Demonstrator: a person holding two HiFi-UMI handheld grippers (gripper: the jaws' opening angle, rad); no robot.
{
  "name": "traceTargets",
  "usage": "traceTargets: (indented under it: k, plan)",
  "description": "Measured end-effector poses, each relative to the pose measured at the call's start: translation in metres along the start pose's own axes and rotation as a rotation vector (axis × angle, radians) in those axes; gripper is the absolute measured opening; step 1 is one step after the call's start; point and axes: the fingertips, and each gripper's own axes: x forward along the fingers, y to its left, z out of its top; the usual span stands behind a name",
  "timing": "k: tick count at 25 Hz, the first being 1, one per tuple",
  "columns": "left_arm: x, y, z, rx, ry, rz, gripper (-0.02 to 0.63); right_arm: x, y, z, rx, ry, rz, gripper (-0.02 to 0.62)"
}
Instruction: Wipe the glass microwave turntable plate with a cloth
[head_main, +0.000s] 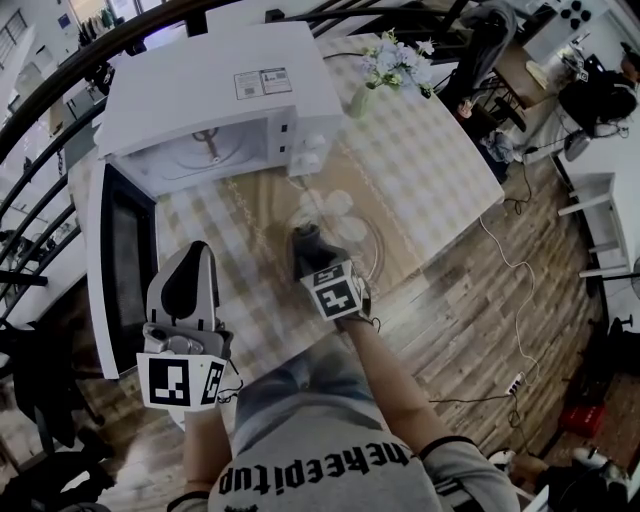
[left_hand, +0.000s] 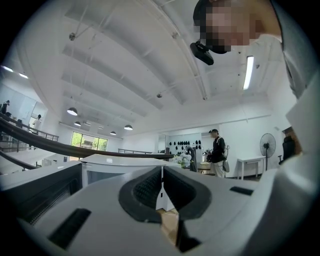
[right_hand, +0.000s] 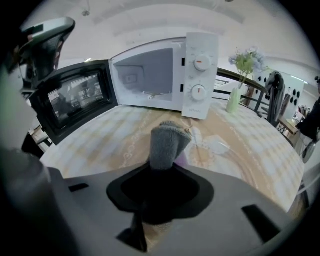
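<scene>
The glass turntable plate (head_main: 355, 235) lies flat on the checked table, in front of the open microwave; in the right gripper view the plate (right_hand: 212, 145) shows faintly just beyond the cloth. My right gripper (head_main: 312, 255) is shut on a folded grey cloth (head_main: 303, 238) at the plate's near left edge. From the right gripper (right_hand: 161, 175) the cloth (right_hand: 167, 142) sticks up out of the jaws. My left gripper (head_main: 195, 252) is shut with nothing in it, left of the plate near the microwave door. Seen along its own jaws, the left gripper (left_hand: 161, 182) points toward the ceiling.
A white microwave (head_main: 215, 110) stands at the table's back left with its cavity empty, and its dark door (head_main: 120, 260) swings out toward me. A vase of flowers (head_main: 385, 70) stands behind to the right. The table edge (head_main: 440, 250) runs along the right.
</scene>
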Motion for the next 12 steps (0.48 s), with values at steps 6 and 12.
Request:
traceTargets:
  k: [6,12]
  plan:
    - [0.001,0.001,0.000,0.003,0.001,0.007,0.012,-0.010,-0.055,-0.013,0.086,-0.005,-0.081,0.112]
    - [0.004,-0.006,-0.001,0.010,0.000,-0.003,0.012,-0.021,-0.108,-0.034,0.174,0.009,-0.165,0.112]
